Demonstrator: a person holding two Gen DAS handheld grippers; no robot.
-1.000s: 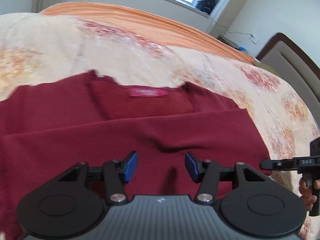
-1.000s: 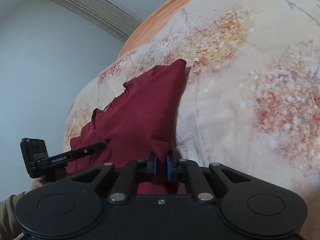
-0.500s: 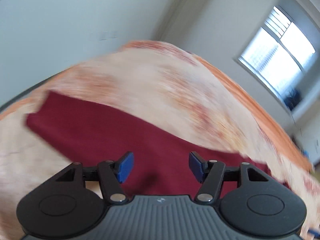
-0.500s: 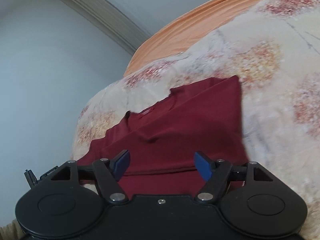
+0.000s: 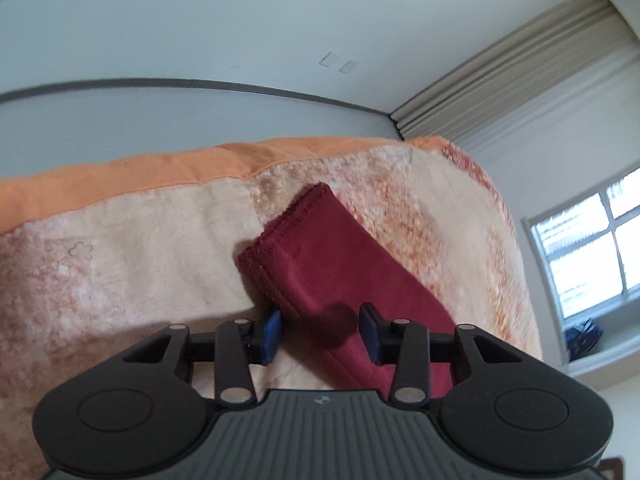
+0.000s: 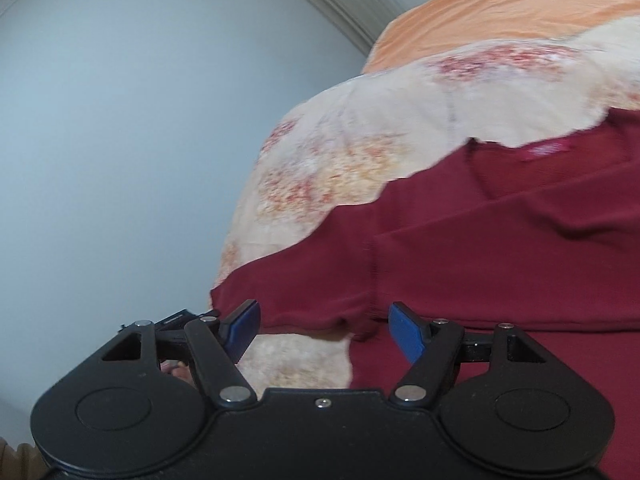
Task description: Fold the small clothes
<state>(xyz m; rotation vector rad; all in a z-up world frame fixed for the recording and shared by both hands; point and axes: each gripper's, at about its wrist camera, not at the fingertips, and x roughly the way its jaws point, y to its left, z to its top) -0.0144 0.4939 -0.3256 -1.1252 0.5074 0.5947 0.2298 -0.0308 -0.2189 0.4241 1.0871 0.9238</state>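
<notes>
A dark red long-sleeved top (image 6: 500, 256) lies on the floral bedspread (image 6: 360, 120), one side folded over its body, a pink neck label (image 6: 546, 150) showing. In the left wrist view its left sleeve (image 5: 340, 264) stretches away from me, cuff at the far end. My left gripper (image 5: 322, 330) is open, its blue pads on either side of the sleeve, gripping nothing. My right gripper (image 6: 324, 330) is open just above the sleeve's lower hem near the armpit.
The bedspread (image 5: 120, 260) has an orange border (image 5: 160, 168) at its far edge. A grey wall, curtains (image 5: 520, 72) and a window (image 5: 592, 248) lie beyond. The left gripper's tip (image 6: 176, 318) shows behind my right gripper's left finger.
My right gripper has let go of the folded edge and opened, then swung left toward the sleeve. My left gripper has swung left from the top's body to the sleeve and narrowed a little.
</notes>
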